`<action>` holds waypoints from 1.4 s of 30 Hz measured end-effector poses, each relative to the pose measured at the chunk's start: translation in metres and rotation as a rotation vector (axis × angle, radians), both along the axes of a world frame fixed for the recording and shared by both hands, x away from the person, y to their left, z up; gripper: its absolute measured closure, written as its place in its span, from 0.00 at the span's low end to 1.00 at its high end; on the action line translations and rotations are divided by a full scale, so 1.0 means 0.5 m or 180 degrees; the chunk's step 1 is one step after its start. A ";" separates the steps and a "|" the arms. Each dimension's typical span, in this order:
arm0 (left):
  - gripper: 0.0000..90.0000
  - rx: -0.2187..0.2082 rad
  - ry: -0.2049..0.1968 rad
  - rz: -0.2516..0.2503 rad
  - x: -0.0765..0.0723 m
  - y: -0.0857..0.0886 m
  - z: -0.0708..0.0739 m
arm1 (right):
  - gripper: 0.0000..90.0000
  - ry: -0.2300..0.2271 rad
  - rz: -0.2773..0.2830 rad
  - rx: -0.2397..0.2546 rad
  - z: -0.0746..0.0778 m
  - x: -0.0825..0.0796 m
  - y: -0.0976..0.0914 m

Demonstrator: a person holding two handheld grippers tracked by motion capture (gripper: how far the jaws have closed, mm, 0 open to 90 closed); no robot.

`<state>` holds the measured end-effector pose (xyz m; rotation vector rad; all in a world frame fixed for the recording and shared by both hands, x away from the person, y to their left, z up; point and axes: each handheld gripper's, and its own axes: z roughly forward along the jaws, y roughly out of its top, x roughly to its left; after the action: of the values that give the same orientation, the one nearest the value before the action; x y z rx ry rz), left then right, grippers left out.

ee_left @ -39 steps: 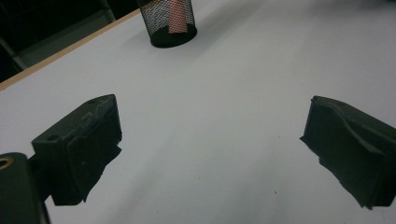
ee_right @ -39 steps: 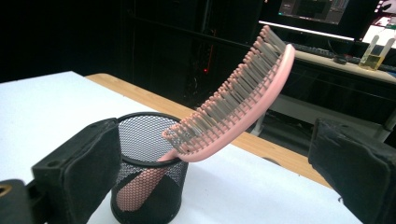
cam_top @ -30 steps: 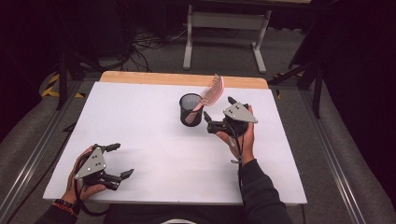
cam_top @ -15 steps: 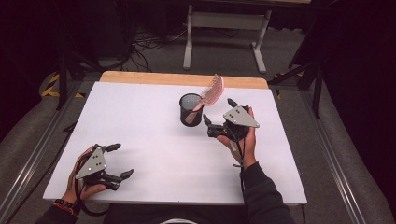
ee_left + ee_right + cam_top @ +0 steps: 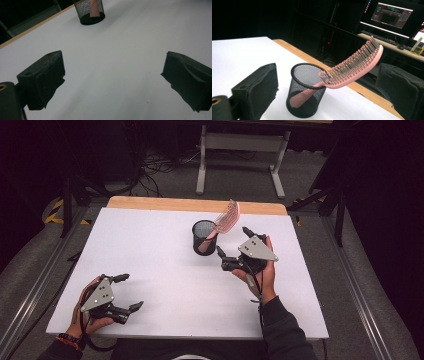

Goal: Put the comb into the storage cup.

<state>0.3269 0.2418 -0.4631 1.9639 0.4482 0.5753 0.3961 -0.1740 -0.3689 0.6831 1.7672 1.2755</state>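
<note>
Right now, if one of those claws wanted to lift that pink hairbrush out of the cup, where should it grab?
Probably the bristled head of the pink hairbrush, which leans out over the rim of the black mesh cup; the handle sits inside. The open right gripper beside the cup is nearest.

Cup: black mesh cup [image 5: 305,93] upright on the white table [image 5: 239,50]
Brush: pink hairbrush [image 5: 352,67] — handle inside, bristled head leaning out over the rim
Jaws: spread wide — nothing between them
</note>
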 end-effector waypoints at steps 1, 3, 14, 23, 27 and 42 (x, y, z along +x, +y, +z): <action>0.06 0.0003 -0.0002 -0.0002 0.000 0.000 0.000 | 0.05 0.0003 0.0015 0.0012 0.001 -0.002 0.000; 0.06 0.0005 -0.0003 -0.0003 0.000 0.000 0.000 | 0.05 0.0006 0.0031 -0.0007 0.002 -0.005 0.000; 0.06 0.0014 0.0006 -0.0007 -0.001 -0.001 0.000 | 0.06 0.0002 0.0118 -0.0129 0.000 -0.021 0.007; 0.06 0.0016 0.0009 -0.0008 0.000 -0.001 -0.001 | 0.06 -0.0006 0.0128 -0.0164 0.000 -0.029 0.003; 0.06 0.0020 0.0010 -0.0012 0.000 -0.002 -0.001 | 0.06 -0.0007 0.0165 -0.0158 0.000 -0.032 0.003; 0.06 0.0037 0.0011 -0.0020 -0.001 -0.003 -0.001 | 0.06 -0.0049 0.0189 -0.0248 -0.004 -0.047 0.003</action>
<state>0.3266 0.2404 -0.4637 1.9769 0.4417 0.5718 0.3726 -0.1725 -0.3708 0.5793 1.8264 1.2412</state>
